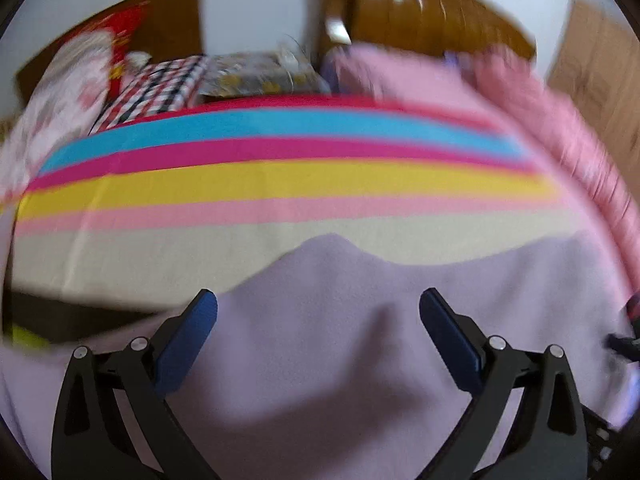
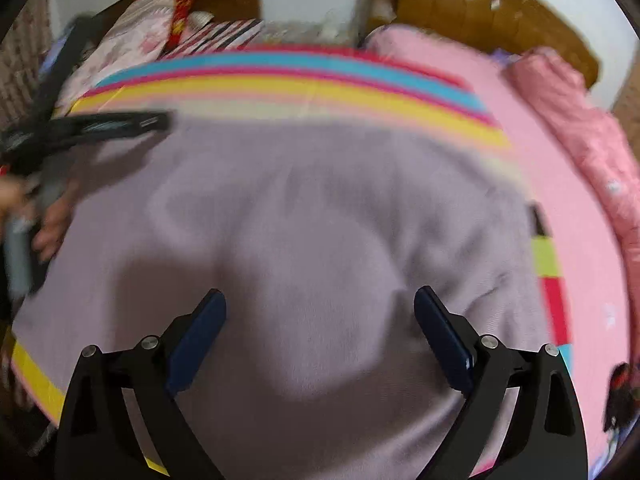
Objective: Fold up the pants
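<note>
Pale lilac fleece pants [image 1: 360, 340] lie spread on a striped bedsheet; they also fill the right wrist view [image 2: 300, 220]. My left gripper [image 1: 318, 304] is open and empty, hovering just above the pants near their far edge. My right gripper [image 2: 320, 304] is open and empty above the middle of the pants. The left gripper and the hand holding it show at the left of the right wrist view [image 2: 92, 128], over the pants' left edge. Both views are motion-blurred.
The bedsheet [image 1: 280, 180] has blue, magenta, yellow and pink stripes. A pink quilt [image 2: 580, 140] lies along the right side. Pillows and a plaid cloth [image 1: 160, 84] sit at the head by a brown headboard [image 2: 480, 4].
</note>
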`<control>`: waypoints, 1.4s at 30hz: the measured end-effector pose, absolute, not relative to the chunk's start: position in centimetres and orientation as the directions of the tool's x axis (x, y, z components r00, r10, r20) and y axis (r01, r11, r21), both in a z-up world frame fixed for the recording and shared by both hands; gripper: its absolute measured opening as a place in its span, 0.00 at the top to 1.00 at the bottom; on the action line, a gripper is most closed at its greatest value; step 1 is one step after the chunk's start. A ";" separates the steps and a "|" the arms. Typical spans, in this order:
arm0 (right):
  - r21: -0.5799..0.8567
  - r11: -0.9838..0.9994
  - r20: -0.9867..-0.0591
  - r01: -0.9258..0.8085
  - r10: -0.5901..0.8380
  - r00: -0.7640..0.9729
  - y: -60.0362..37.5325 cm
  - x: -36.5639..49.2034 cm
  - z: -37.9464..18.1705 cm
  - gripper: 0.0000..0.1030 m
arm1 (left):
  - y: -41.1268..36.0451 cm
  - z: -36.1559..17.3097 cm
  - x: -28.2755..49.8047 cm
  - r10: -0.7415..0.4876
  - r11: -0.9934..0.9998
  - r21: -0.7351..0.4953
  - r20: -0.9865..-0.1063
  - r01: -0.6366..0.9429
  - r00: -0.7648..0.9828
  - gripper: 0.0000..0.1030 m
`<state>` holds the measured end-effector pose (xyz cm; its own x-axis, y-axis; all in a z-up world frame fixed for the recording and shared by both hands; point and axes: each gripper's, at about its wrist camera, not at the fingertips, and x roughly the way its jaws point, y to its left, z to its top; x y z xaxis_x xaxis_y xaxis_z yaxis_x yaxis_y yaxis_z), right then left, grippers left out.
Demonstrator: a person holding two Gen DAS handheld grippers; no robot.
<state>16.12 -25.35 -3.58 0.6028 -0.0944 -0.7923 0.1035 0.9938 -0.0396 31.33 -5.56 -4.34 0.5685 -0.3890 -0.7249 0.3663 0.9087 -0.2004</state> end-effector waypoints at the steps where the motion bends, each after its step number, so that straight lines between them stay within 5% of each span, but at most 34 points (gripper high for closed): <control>1: -0.014 0.996 -0.773 0.090 -0.068 0.631 -24.8 16.0 -2.7 0.11 | -3.3 -3.0 30.0 -0.453 0.887 -0.272 -0.668 0.373 0.590 0.02; 4: 0.061 0.998 -0.712 -0.027 0.062 0.699 -21.7 17.1 0.3 0.11 | 4.5 0.3 25.4 -0.502 0.863 -0.345 -0.514 0.369 0.696 0.02; 8: 0.093 0.948 -0.639 -0.306 0.292 0.712 -13.0 21.1 3.3 0.11 | 16.7 1.2 21.0 -0.289 0.937 -0.313 -0.455 0.152 0.842 0.02; 13: 0.064 0.728 -0.624 -0.682 0.563 0.542 3.3 28.8 5.0 0.11 | 32.0 -2.3 17.8 0.033 0.882 -0.382 -0.534 -0.276 0.845 0.02; 16: 0.052 0.532 -0.650 -0.845 0.660 0.376 13.8 32.7 4.8 0.21 | 39.0 -4.5 16.0 0.104 0.781 -0.463 -0.567 -0.420 0.817 0.02; 20: 0.118 0.360 -0.724 -0.926 0.669 0.168 26.1 37.1 3.1 0.33 | 44.6 -6.5 15.2 0.122 0.687 -0.539 -0.576 -0.487 0.808 0.03; 23: 0.126 0.287 -0.764 -0.950 0.639 0.091 32.7 39.0 1.2 0.45 | 46.6 -7.4 15.9 0.128 0.664 -0.553 -0.579 -0.503 0.805 0.15; 30: 0.146 0.230 -0.803 -0.962 0.596 0.020 37.3 39.0 -2.3 0.51 | 48.5 -10.0 16.9 0.142 0.661 -0.517 -0.625 -0.544 0.767 0.19; 34: 0.142 0.222 -0.823 -0.964 0.567 0.009 38.6 39.3 -4.3 0.62 | 48.8 -10.8 18.2 0.172 0.706 -0.449 -0.641 -0.547 0.748 0.19; 35: 0.155 0.211 -0.817 -0.965 0.577 -0.005 38.6 39.2 -4.4 0.74 | 48.7 -10.9 18.4 0.174 0.714 -0.438 -0.645 -0.546 0.744 0.19; 36: 0.152 0.207 -0.813 -0.966 0.582 -0.003 38.5 38.9 -4.3 0.77 | 48.7 -11.0 18.6 0.176 0.722 -0.424 -0.652 -0.547 0.738 0.27; 37: 0.122 0.206 -0.807 -0.971 0.590 0.024 38.3 38.4 -4.1 0.84 | 48.4 -10.9 18.8 0.186 0.742 -0.392 -0.658 -0.543 0.730 0.54; 39: 0.096 0.213 -0.788 -0.972 0.614 0.057 37.7 37.9 -3.0 0.88 | 48.3 -10.4 18.9 0.154 0.777 -0.389 -0.644 -0.495 0.749 0.90; 42: 0.068 0.235 -0.746 -0.970 0.657 0.107 37.3 37.4 -0.5 0.89 | 48.3 -7.5 18.2 0.165 0.803 -0.385 -0.589 -0.454 0.791 0.91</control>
<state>37.45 37.32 -0.49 0.1072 0.6572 -0.7461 -0.9695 0.2354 0.0681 18.20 48.29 -7.46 0.7909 0.1646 -0.5894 -0.4542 0.8034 -0.3850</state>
